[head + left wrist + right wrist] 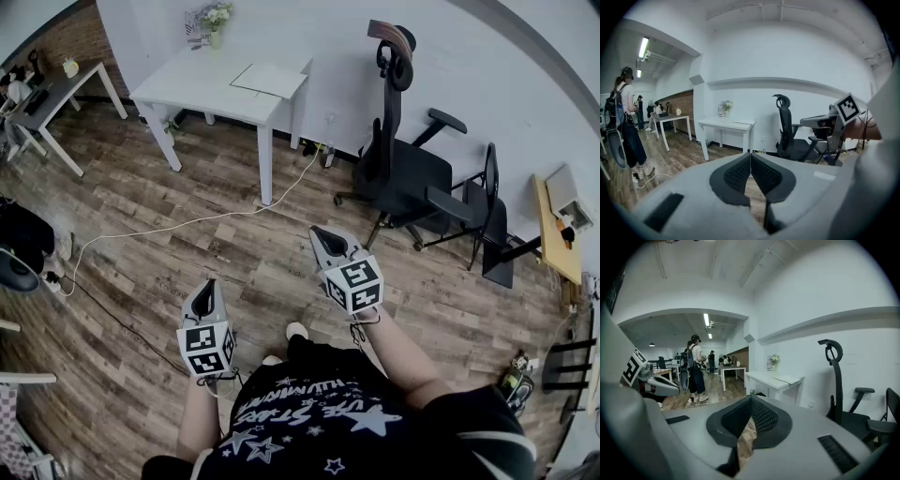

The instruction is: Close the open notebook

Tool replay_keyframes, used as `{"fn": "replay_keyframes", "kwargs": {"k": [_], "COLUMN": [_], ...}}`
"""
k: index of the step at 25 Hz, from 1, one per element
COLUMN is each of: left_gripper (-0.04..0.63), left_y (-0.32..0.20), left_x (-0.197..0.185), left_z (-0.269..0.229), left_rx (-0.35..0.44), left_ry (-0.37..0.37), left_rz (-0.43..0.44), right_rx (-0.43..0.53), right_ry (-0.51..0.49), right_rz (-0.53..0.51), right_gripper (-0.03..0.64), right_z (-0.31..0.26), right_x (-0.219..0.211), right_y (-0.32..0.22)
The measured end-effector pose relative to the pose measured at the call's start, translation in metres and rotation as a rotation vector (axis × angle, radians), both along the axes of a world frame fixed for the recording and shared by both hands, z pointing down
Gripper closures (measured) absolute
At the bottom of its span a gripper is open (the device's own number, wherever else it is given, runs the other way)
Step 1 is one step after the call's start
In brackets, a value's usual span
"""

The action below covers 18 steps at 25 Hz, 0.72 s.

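The notebook (269, 80) lies flat on the white bench (187, 86) against the far wall, toward the bench's right end, with a vase of flowers (216, 19) at the back edge. It is well apart from both grippers, so the step in hand looks to be the walk up to it.

The left gripper (209, 285) and the right gripper (319, 232) are held out over the wooden floor (141, 206). Each has its jaws pressed together with nothing between them. From the left gripper the notebook sits at about 1 o'clock, and from the right gripper at about 11 o'clock.

To do this well:
- Walk straight to the bench's front edge.
- Step over the pale cable (187, 225) that crosses the floor at 12 o'clock.
- Keep clear of the black office chair (403, 173) at 2 o'clock.
- Once close, read which side the spine lies on, since it is too small to tell from here.
- Probably slide one closed tip under the free cover, or part the jaws to pinch it.
- Fold the cover over slowly while the other gripper steadies the book.
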<state>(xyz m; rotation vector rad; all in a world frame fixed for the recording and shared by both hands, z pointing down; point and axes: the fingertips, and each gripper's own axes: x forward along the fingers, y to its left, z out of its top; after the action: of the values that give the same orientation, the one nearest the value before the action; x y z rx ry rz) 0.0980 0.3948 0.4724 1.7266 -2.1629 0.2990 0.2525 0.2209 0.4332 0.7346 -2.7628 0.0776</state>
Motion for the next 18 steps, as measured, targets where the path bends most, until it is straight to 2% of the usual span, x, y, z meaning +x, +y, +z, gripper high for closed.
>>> {"fn": "replay_keyframes", "kwargs": {"k": [5, 15, 18], "left_gripper": [0.575, 0.575, 0.575], "left_y": [0.004, 0.035, 0.052], "left_x": [0.006, 0.009, 0.005], "left_z": [-0.009, 0.005, 0.008], "left_rx": [0.022, -0.006, -0.009], "left_ry": [0.003, 0.036, 0.046], "left_rz": [0.009, -0.014, -0.024], "right_rx": [0.001, -0.039, -0.025], "right_ry": [-0.006, -0.005, -0.019], "right_rz": [-0.002, 0.007, 0.015], "right_gripper": [0.615, 0.615, 0.615], "right_z": [-0.002, 0.009, 0.006], "right_x": [0.002, 0.000, -0.002], "right_y": [0.008, 0.032, 0.039]}}
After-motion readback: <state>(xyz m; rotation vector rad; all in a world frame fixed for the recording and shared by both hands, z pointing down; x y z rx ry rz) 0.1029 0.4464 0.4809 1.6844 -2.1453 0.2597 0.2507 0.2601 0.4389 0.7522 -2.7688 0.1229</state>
